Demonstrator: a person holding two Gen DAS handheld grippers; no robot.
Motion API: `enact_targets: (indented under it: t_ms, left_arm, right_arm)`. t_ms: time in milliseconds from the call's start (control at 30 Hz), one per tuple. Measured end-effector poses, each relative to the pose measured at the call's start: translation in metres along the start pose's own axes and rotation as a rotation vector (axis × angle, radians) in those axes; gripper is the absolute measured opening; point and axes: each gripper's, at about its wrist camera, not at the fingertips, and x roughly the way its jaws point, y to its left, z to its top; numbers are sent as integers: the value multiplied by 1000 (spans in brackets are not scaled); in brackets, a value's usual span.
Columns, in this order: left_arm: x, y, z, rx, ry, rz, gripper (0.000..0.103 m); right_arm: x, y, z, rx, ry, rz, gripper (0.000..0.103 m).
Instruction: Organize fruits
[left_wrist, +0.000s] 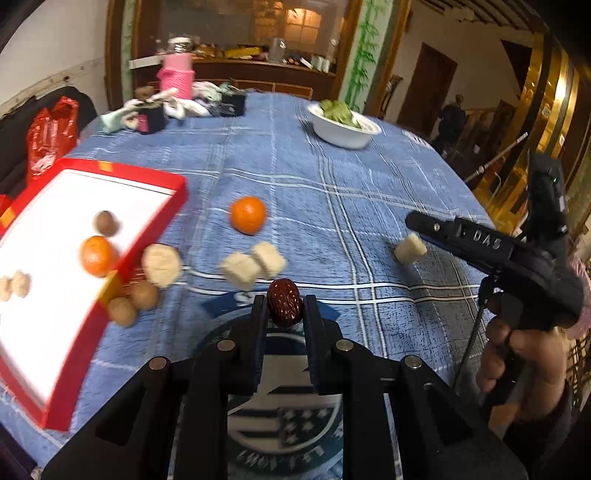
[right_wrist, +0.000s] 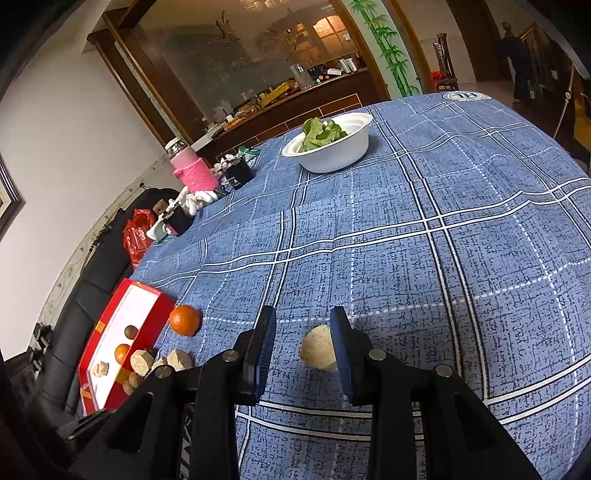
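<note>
- The red tray with a white floor lies at the left side of the blue checked tablecloth; its near and left parts are cut off by the edge of the left wrist view.
- Inside the tray are a brown nut, an orange and pale lumps that are blurred.
- Just outside the tray's corner sit a pale round piece and two brown balls; what they are is hard to tell.
- A second orange lies on the cloth near the tray, with two pale cubes in front of it.
- The left gripper is clamped on a dark red date, held above the cloth; the lower part of the date is hidden between the fingers.
- The white bowl with green leaves stands far back on the table.
- The right gripper has its fingers apart, with a pale chunk between them; the right finger covers part of the chunk, so I cannot tell if it touches.
- A hand holds this gripper's handle at the right edge.
</note>
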Motion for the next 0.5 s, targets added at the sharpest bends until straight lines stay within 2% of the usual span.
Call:
enact_targets:
  t_ms: [200, 300, 400, 500]
  left_arm:
    - [-33, 29, -2, -59, -60, 16, 16]
    - [-48, 41, -3, -82, -93, 20, 16]
    - [-58, 54, -4, -107, -120, 26, 16]
    - [-63, 64, -5, -133, -129, 21, 16]
  right_arm:
    - [-2, 8, -2, -46, -19, -15, 30]
    - [-7, 17, -1, -78, -31, -49, 26]
    - [-18, 37, -5, -123, -44, -51, 19]
    - [-27, 56, -12, -169, -44, -40, 16]
